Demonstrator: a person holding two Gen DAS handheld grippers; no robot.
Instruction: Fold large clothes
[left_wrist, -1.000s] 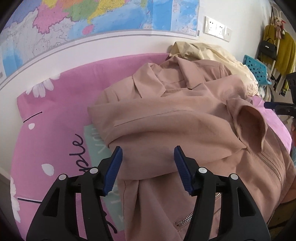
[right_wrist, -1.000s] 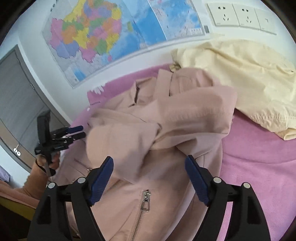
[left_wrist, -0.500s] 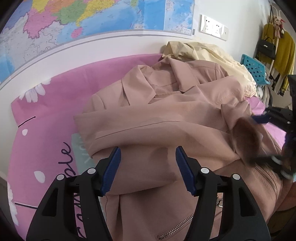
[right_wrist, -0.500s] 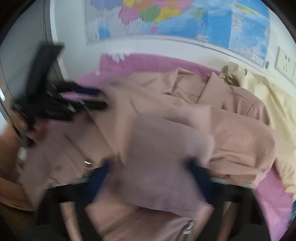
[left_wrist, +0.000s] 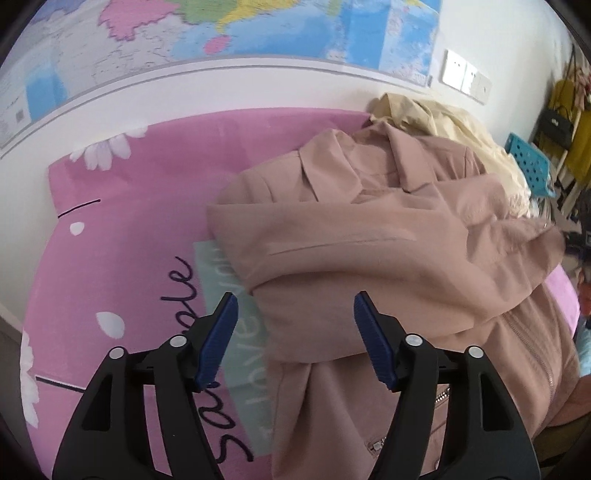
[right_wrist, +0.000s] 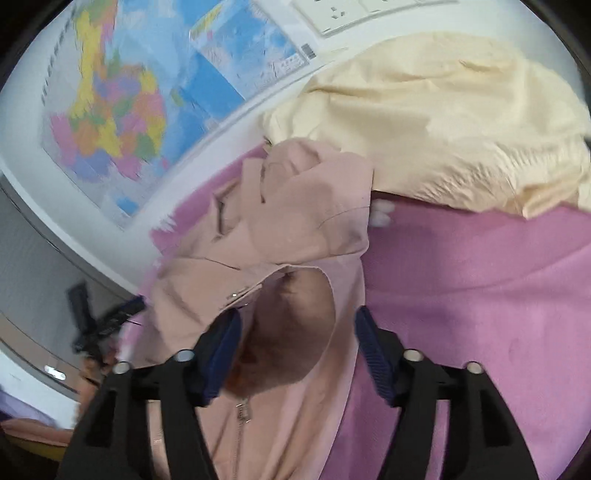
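The left gripper (left_wrist: 293, 332) has its blue-padded fingers (left_wrist: 218, 338) spread wide and holds nothing; the folded sleeve (left_wrist: 369, 266) of the dusty-pink zip jacket (left_wrist: 388, 221) lies just beyond them, toward 12 o'clock. The right gripper (right_wrist: 295, 354) is also spread, and the open cuff (right_wrist: 295, 325) of the other sleeve sits in the gap between its fingers (right_wrist: 221, 354), not pinched as far as can be seen.

The jacket lies on a pink bedsheet (left_wrist: 140, 229) printed with daisies and script. Its collar (left_wrist: 354, 173) points to 12 o'clock in the left view, and the zipper (right_wrist: 242, 410) runs toward 6 o'clock in the right view. Both sleeves appear crossed over the chest, so the sleeve-folding step looks nearly done. The next move probably calls for closing on the cuff to lay it flat, or for reaching down to the hem and bringing it up toward the collar.

A cream garment (right_wrist: 443, 122) is heaped at 1 o'clock in the right view, touching the jacket's shoulder. A wall map (right_wrist: 122, 110) hangs behind.

The hem is cut off below both views. The right view is smeared by motion, so contact between pads and cuff is uncertain. The left gripper, seen at 9 o'clock there, is only a dark blur.
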